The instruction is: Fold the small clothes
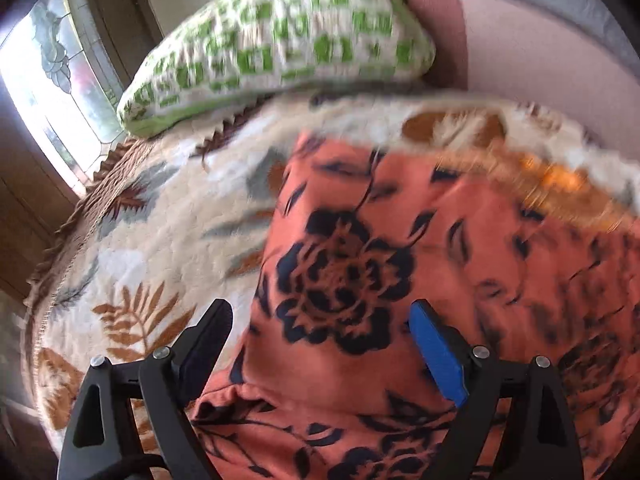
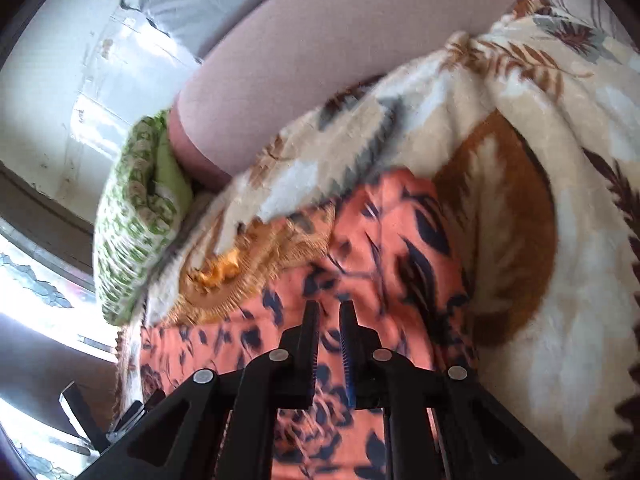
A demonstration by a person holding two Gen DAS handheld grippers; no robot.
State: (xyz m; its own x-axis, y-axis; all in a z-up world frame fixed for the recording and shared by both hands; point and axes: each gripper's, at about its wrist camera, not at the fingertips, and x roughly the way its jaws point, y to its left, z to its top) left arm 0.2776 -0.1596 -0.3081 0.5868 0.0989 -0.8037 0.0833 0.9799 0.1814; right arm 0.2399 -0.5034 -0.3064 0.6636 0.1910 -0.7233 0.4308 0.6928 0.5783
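Your left gripper (image 1: 320,344) hangs wide open, nothing pinched. The one orange floral garment (image 1: 400,280) lies straight ahead of and under it, its left edge running away from you just inside the left finger, long axis pointing toward the single green-checked pillow (image 1: 280,40).

Your right gripper (image 2: 329,316) is closed, nearly fully; whether cloth is caught between the jaws you cannot tell. The garment lies directly beneath it on the one leaf-print blanket (image 2: 560,240). Both claws sit equally near.

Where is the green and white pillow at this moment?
The green and white pillow lies at the top left of the left wrist view, on the far edge of the leaf-patterned blanket, beyond the orange floral garment and beside the pink cushion.
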